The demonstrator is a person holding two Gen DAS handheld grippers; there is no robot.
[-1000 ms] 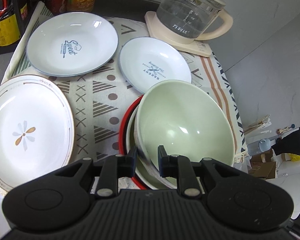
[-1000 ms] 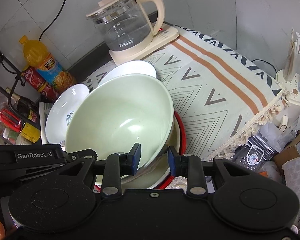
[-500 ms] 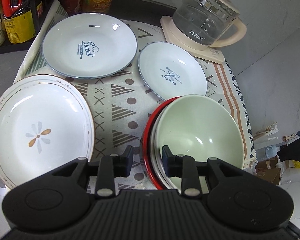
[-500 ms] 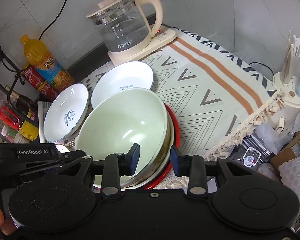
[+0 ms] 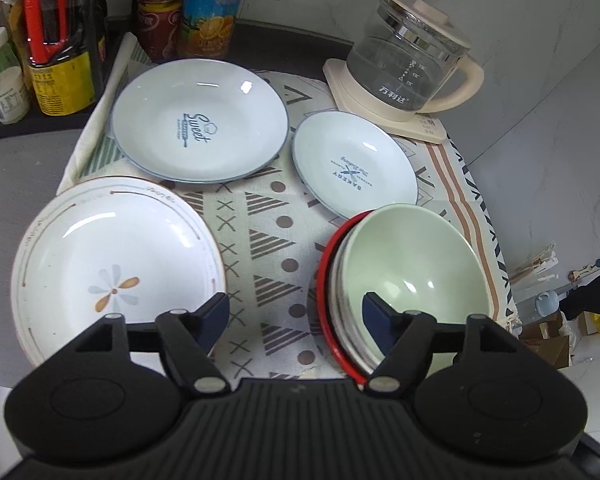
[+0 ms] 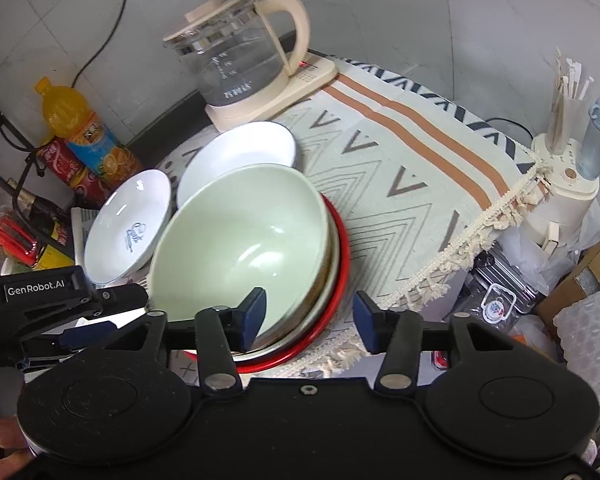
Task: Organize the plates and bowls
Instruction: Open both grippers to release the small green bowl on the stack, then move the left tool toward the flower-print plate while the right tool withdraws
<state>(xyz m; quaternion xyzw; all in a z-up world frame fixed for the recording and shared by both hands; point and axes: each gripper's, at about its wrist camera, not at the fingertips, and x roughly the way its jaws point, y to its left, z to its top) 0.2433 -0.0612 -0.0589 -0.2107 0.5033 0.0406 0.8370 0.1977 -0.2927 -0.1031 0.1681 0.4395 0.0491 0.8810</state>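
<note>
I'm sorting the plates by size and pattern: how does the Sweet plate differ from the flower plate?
The Sweet plate is white with a thin blue rim and blue lettering in its middle; the flower plate has a brownish rim, broken brown lines and an orange and grey flower. The Sweet plate lies far, by the bottles; the flower plate lies near, partly off the cloth. Both are round, white, empty and unstacked.

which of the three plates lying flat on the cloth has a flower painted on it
The large white plate nearest the left gripper, with a blue and orange flower. The other two, the Sweet plate and the Bakery plate, carry blue lettering instead.
</note>
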